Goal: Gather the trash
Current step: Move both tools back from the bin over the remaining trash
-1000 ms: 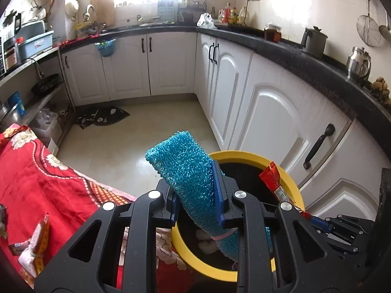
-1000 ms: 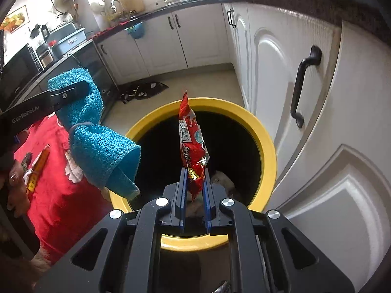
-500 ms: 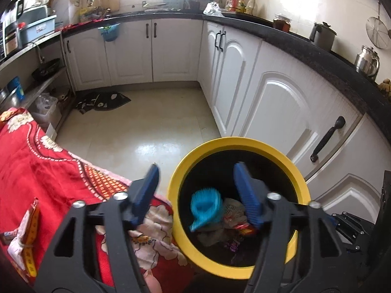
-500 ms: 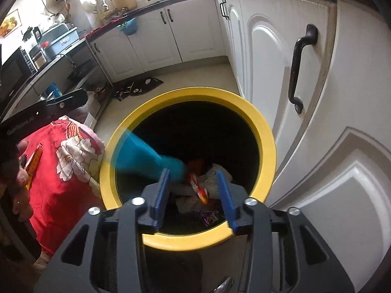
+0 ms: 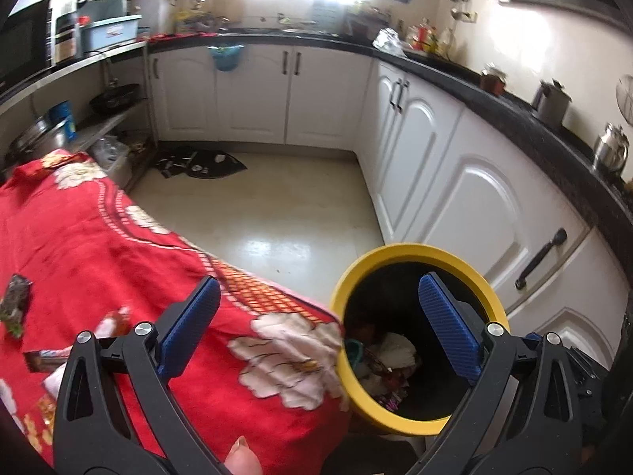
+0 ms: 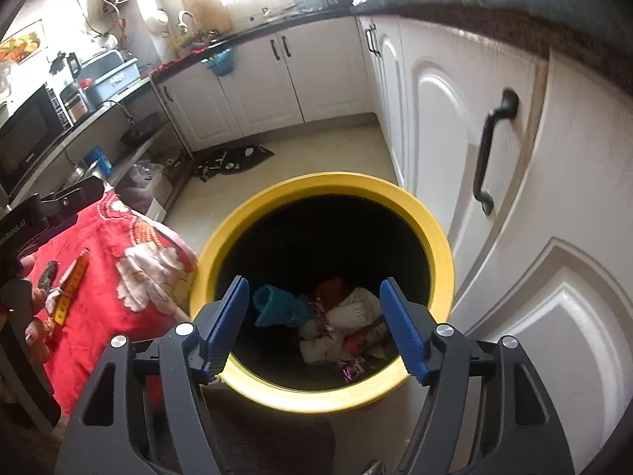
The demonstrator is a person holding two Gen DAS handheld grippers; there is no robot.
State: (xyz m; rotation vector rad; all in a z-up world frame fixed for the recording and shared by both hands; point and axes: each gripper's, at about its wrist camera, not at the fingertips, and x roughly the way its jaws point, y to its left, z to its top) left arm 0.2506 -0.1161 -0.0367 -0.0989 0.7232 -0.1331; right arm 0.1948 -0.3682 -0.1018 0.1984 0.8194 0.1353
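With both grippers empty and their jaws opening, the left gripper [image 5: 318, 310] is seen nearer than the right gripper [image 6: 314, 310], poised over the yellow bin [image 6: 443, 261], to the wrappers [image 6: 73, 277] lying lengthwise on the red cloth [image 5: 118, 245] to its left.

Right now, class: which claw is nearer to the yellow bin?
Right. The right claw hangs directly over the yellow bin, opening and empty. The left claw, also opening and empty, straddles the bin's edge and the red cloth.

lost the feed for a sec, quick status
Left gripper and right gripper both empty, jaws opening. Blue scrubber in yellow bin. Wrappers on the red cloth.
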